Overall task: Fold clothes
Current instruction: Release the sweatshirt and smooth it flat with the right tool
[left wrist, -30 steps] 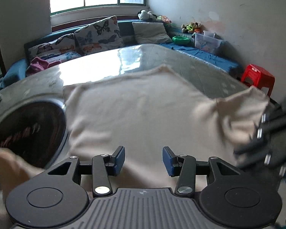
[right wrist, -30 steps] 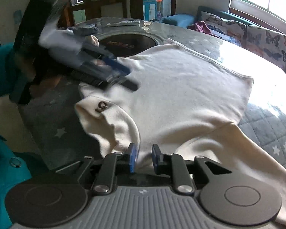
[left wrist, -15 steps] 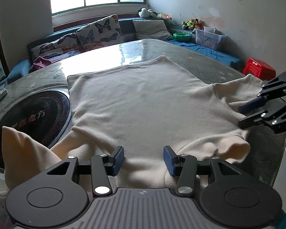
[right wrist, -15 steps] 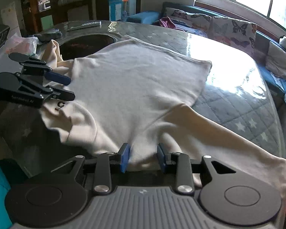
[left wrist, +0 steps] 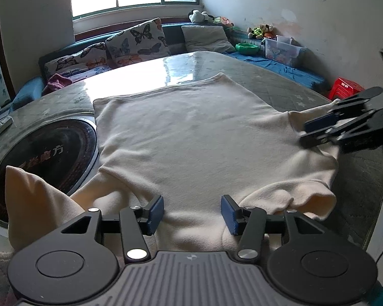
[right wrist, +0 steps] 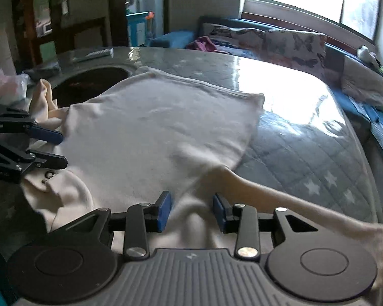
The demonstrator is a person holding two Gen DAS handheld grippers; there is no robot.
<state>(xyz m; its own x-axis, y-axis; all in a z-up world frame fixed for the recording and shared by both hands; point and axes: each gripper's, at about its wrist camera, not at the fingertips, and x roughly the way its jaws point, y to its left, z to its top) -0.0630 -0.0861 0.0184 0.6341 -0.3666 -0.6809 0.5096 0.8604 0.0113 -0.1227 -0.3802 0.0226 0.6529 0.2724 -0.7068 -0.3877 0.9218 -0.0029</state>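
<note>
We log one cream sweater (left wrist: 191,137), spread flat on the round table (left wrist: 280,81), hem toward the window, collar end toward us. Its left sleeve (left wrist: 35,204) lies bunched over the dark round inset (left wrist: 46,153); its right sleeve (right wrist: 293,199) trails along the quilted top toward the table edge. Our left gripper (left wrist: 192,214) stands wide apart above the near shoulder, nothing between its blue pads (left wrist: 155,210). Our right gripper (right wrist: 191,210) is likewise parted, a ridge of cloth rising between the pads; whether they touch it we cannot tell. Butterfly cushions (left wrist: 138,40) line the bench beyond; a red stool (left wrist: 344,88) stands beside the table.
</note>
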